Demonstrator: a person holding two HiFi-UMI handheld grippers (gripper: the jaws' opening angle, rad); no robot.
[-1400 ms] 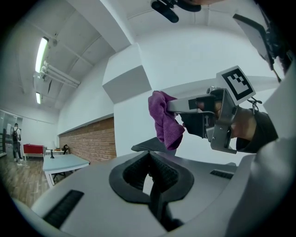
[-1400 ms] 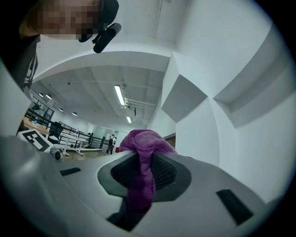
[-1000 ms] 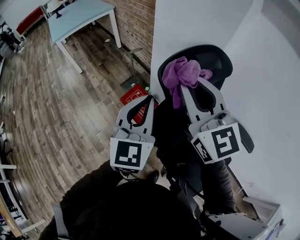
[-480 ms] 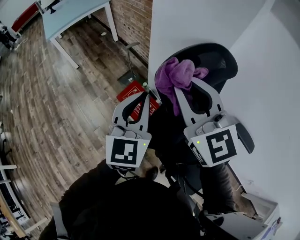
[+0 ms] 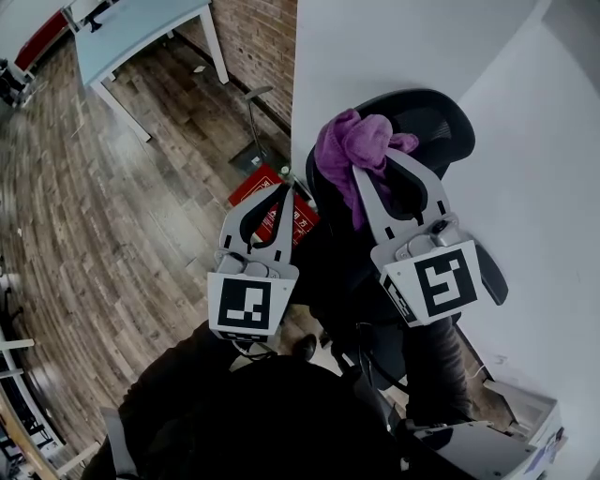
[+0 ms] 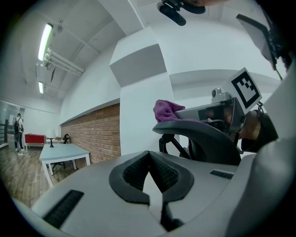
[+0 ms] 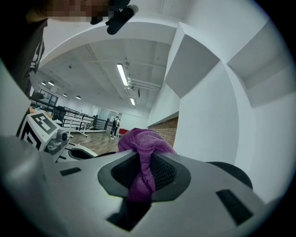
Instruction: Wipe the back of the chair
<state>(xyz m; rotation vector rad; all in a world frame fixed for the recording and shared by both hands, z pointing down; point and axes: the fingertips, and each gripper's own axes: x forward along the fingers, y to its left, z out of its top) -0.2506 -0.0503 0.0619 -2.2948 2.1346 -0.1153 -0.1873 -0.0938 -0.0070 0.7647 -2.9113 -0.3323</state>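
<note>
A black mesh office chair (image 5: 429,120) stands against a white wall, its back toward me. My right gripper (image 5: 379,161) is shut on a purple cloth (image 5: 349,141), which lies bunched on the top left edge of the chair back. In the right gripper view the cloth (image 7: 144,143) fills the gap between the jaws, with the chair back (image 7: 232,171) just beyond. My left gripper (image 5: 284,189) hangs shut and empty left of the chair, apart from it. From the left gripper (image 6: 149,155) view, the chair's top edge (image 6: 200,134) and the cloth (image 6: 165,111) sit ahead to the right.
A white pillar (image 5: 375,47) rises behind the chair, and a brick wall (image 5: 258,37) runs to its left. A red item (image 5: 272,214) lies on the wood floor beside the chair. A pale blue table (image 5: 141,28) stands far left. A white box (image 5: 511,441) sits lower right.
The right gripper and the cloth have slid a little to the left along the top of the chair back. The left gripper stays shut and has drifted slightly left.
</note>
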